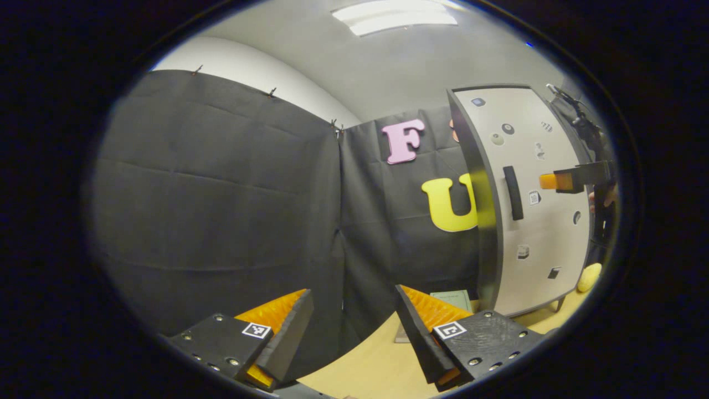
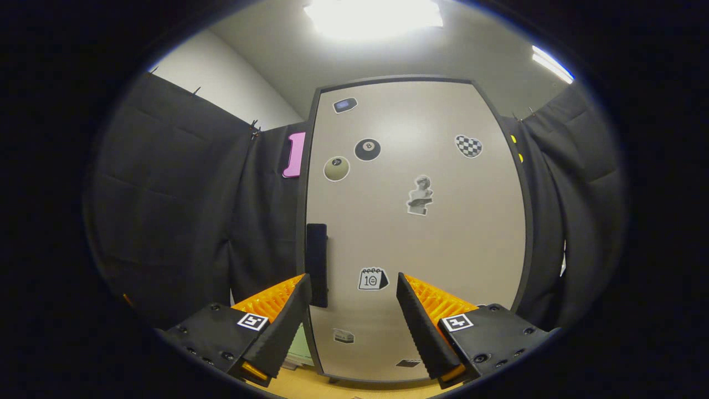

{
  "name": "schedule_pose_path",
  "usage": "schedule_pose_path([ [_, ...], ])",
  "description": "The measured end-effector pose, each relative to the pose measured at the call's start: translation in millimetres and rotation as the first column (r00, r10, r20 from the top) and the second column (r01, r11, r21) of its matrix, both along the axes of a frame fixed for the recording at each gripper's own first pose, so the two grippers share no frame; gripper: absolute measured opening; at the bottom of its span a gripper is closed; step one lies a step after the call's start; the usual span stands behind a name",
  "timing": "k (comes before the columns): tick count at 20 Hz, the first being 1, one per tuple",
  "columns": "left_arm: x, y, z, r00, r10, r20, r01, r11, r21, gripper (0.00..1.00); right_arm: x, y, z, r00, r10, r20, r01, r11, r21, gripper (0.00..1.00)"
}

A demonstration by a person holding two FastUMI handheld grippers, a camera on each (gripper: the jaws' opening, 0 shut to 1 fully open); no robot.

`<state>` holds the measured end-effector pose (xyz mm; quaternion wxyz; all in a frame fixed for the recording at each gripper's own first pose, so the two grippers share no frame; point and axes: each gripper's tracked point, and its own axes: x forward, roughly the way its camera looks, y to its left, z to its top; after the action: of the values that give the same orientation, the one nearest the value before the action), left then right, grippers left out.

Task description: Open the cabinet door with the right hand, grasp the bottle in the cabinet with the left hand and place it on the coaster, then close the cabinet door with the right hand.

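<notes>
Cabinet door [image 2: 415,221] stands shut, so the bottle is presumably hidden behind it. The right gripper [image 2: 352,302], fingers spread and empty, faces the door near its handle [image 2: 317,263], apparently to pull it. The left gripper [image 1: 352,316] waits released over the wooden table [image 1: 365,366], near the coaster [image 1: 451,299]; black cloth walls surround.

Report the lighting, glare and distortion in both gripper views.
Right gripper view: the ceiling light is blown out to white and throws a soft sheen high on the cabinet door, whose straight edges bow outward from the fisheye. Left gripper view: the ceiling light is dimmer, with its panel shape readable; the cabinet curves strongly near the edge, and the table is evenly lit.
</notes>
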<state>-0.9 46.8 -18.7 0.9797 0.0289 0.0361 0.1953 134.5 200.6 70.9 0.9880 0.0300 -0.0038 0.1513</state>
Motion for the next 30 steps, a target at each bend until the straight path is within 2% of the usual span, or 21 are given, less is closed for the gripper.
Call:
schedule_pose_path([
  [11,-15,26,-9,0.991,0.129,-0.04,-0.129,0.992,0.008,0.9,56,65,-16,0.998,-0.008,-0.065,0.003,0.997,-0.073,0.96],
  [12,-16,28,-9,0.99,0.138,-0.041,-0.137,0.99,0.01,0.88,59,68,-17,0.997,-0.01,-0.076,0.005,0.997,-0.071,0.93],
  [13,-17,31,-10,0.988,0.148,-0.039,-0.148,0.989,0.014,0.88,64,68,-20,0.996,-0.018,-0.088,0.012,0.997,-0.072,0.83],
  [15,-16,34,-11,0.987,0.156,-0.036,-0.156,0.988,0.012,0.9,73,69,-24,0.993,-0.036,-0.116,0.028,0.997,-0.076,0.7],
  [16,-16,35,-11,0.987,0.157,-0.037,-0.157,0.988,0.009,0.88,75,72,-26,0.99,-0.033,-0.135,0.024,0.997,-0.072,0.65],
  [18,-17,34,-12,0.987,0.157,-0.04,-0.157,0.988,0.005,0.88,81,72,-32,0.983,-0.049,-0.176,0.038,0.997,-0.069,0.65],
  [19,-17,34,-13,0.987,0.155,-0.04,-0.155,0.988,0.005,0.88,82,74,-34,0.982,-0.05,-0.184,0.04,0.998,-0.055,0.4],
  [20,-16,34,-13,0.988,0.151,-0.039,-0.151,0.989,0.004,0.88,80,73,-32,0.982,-0.052,-0.183,0.043,0.998,-0.054,0.39],
  [21,-16,33,-13,0.989,0.146,-0.04,-0.146,0.989,0.003,0.88,80,73,-33,0.98,-0.053,-0.192,0.043,0.997,-0.057,0.31],
  [23,-16,31,-13,0.991,0.13,-0.04,-0.13,0.992,-0.001,0.9,78,73,-33,0.977,-0.036,-0.208,0.025,0.998,-0.053,0.23],
  [26,-12,27,-11,0.994,0.104,-0.026,-0.104,0.995,-0.006,0.88,71,71,-33,0.973,0.015,-0.23,-0.028,0.998,-0.053,0.23],
  [30,-2,17,-9,0.999,0.052,-0.008,-0.053,0.999,-0.013,0.9,57,68,-31,0.964,0.077,-0.255,-0.086,0.996,-0.022,0.23],
])
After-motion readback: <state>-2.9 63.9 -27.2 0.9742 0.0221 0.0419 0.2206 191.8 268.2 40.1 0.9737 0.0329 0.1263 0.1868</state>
